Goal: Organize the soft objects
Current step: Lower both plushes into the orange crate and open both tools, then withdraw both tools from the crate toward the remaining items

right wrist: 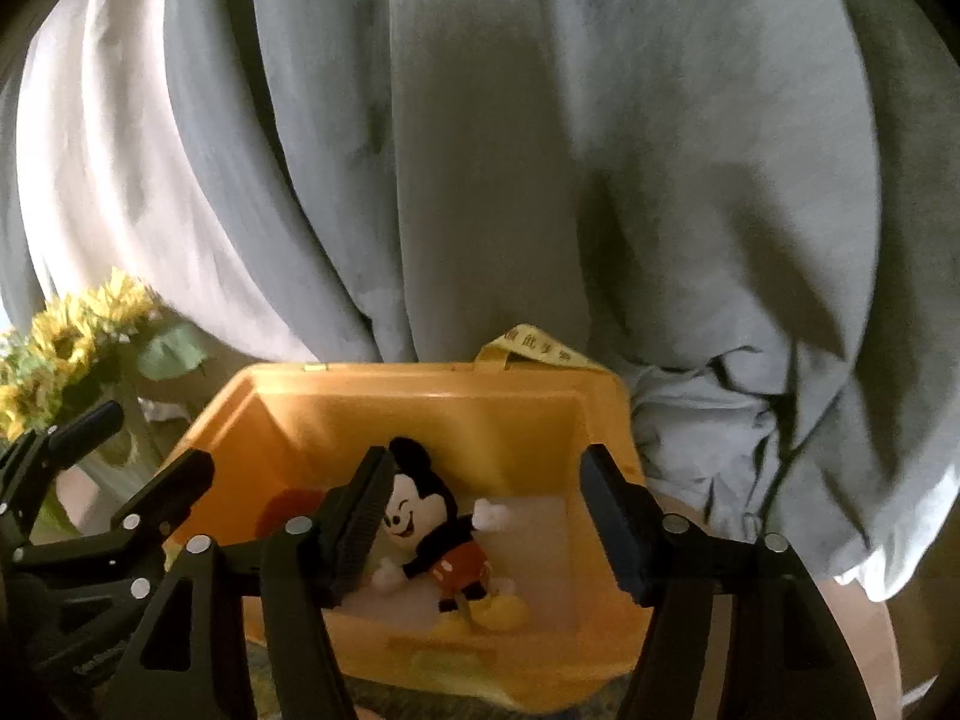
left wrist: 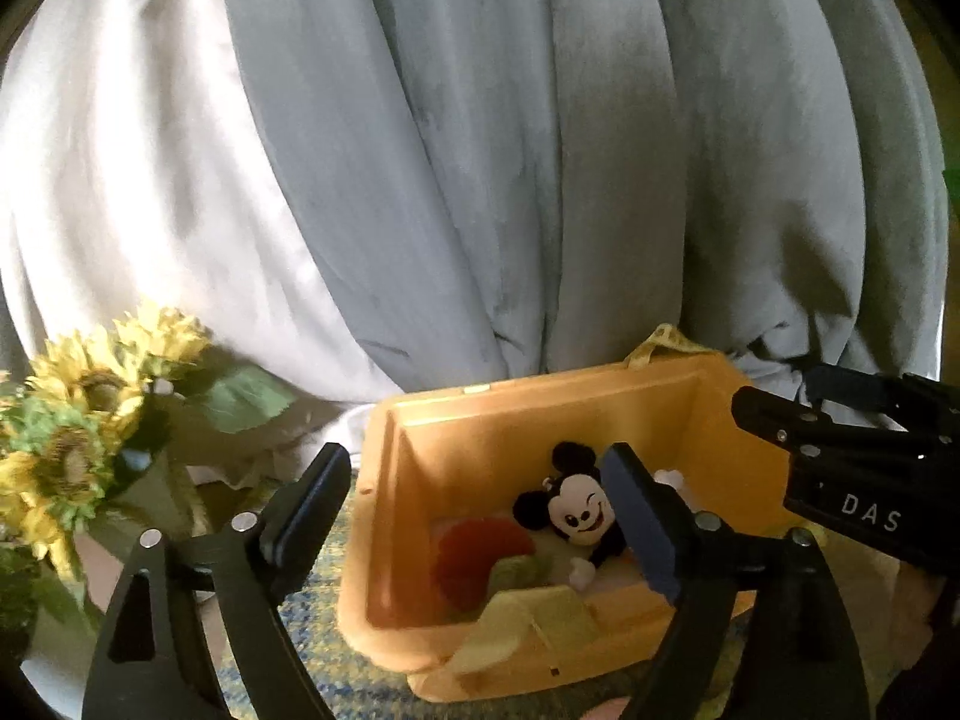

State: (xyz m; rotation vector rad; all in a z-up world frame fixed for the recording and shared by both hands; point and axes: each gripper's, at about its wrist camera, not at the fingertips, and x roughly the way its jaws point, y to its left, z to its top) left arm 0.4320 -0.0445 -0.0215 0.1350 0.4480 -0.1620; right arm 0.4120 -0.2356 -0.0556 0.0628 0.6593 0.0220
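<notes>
Nearest the lenses, both black two-finger grippers are seen with their jaws spread apart and nothing held between them. The left gripper [left wrist: 480,516] is poised at the near left corner of a yellow-orange plastic bin [left wrist: 420,480], its right finger over the bin's interior and its left finger outside the bin's left wall. The right gripper [right wrist: 486,516] is poised above the same bin [right wrist: 288,414], both fingers over the opening.

Inside the bin, a black, white and red mouse plush toy [right wrist: 435,531] is seen lying on its back on the pale floor, arms spread. Beside it, toward the bin's left, a red rounded soft object [left wrist: 474,558] and a folded yellow-green cloth [left wrist: 540,618] are found, touching each other.

The bin is set on a blue and yellow patterned mat [left wrist: 318,648]. A yellow ribbon loop with printed marks [right wrist: 540,348] is visible at the bin's far rim. To the left, a bunch of yellow sunflowers [left wrist: 90,402] is placed near the bin. Behind everything, a grey-blue draped curtain [left wrist: 510,150] fills the background, sunlit to near white at its left.
</notes>
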